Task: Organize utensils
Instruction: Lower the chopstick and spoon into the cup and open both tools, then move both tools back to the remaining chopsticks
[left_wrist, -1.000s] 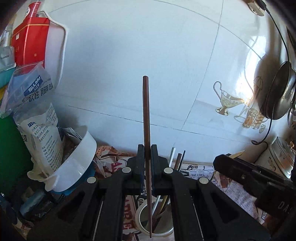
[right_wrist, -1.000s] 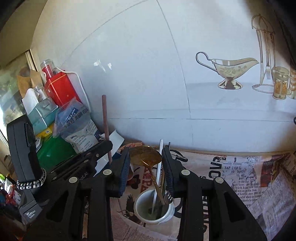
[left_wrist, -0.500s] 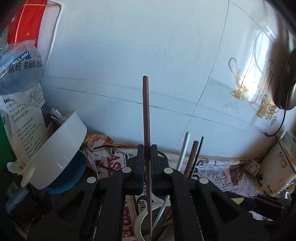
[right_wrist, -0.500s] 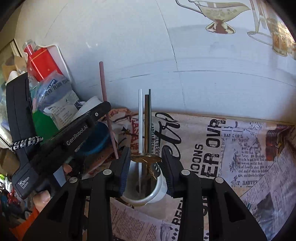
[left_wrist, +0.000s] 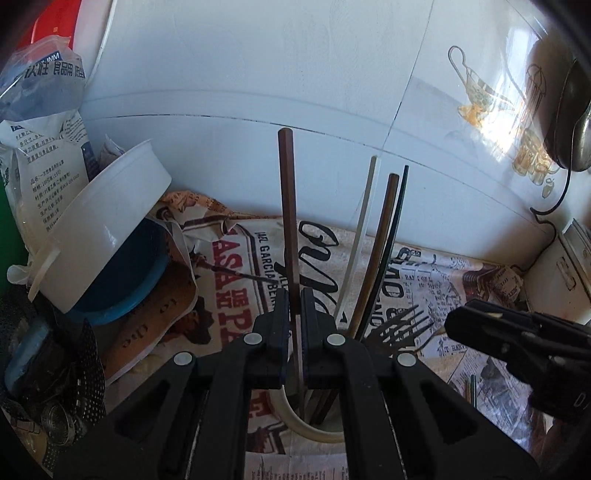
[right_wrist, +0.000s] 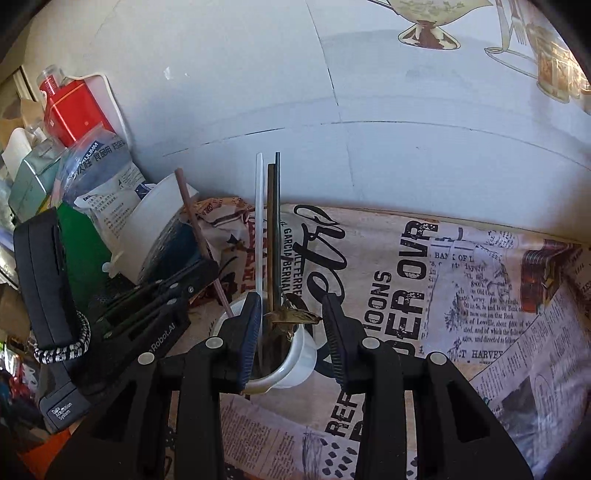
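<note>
Both hands had come lower since a second ago, so the white cup (left_wrist: 314, 424) now sat close under the left gripper (left_wrist: 294, 332), and the wall pictures had slid up out of the middle.

Nearest, the left jaws were almost fully closed, pinching a brown chopstick (left_wrist: 288, 221). The stick stood nearly straight up, its long end at 12 o'clock and its thin tip at 6 o'clock, already dipping inside the cup's rim.

The right gripper (right_wrist: 291, 325) had its jaws partly open, with a gold spoon (right_wrist: 293, 316) across the gap. I could not tell if the pads pressed on it. The spoon's bowl lay just over the cup's mouth, with its handle going down inside.

A little farther, a white stick (right_wrist: 259, 221), a brown stick (right_wrist: 270, 236) and a black stick (right_wrist: 277, 221) leaned in the cup toward 12 o'clock.

Next, I think, the left hand only has to go straight down and let go.

Past the cup lay the newspaper-covered tabletop (right_wrist: 424, 277).
</note>
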